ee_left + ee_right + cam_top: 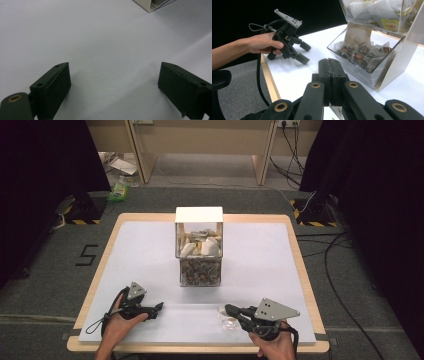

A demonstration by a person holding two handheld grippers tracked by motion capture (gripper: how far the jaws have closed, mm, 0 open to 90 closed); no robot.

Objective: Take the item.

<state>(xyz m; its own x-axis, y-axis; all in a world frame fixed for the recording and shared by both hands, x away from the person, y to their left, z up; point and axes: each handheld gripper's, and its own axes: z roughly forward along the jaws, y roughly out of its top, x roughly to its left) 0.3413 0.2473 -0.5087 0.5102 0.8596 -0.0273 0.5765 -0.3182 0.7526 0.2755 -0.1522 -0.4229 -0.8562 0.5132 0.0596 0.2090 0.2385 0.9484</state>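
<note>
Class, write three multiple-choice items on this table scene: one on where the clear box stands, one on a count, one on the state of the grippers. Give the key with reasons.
1. Where does the clear two-tier box stand?
A. the table's near left corner
B. mid-table, beyond both grippers
C. on the floor

2. How many tiers hold packets?
A. one
B. two
C. four

3. Which gripper is open?
A. left gripper
B. right gripper
C. both

Key: 1 B, the box sits centrally on the white sheet; 2 B, upper and lower bins both hold packets; 3 A, its jaws stand wide apart, the right's are pressed together.
</note>
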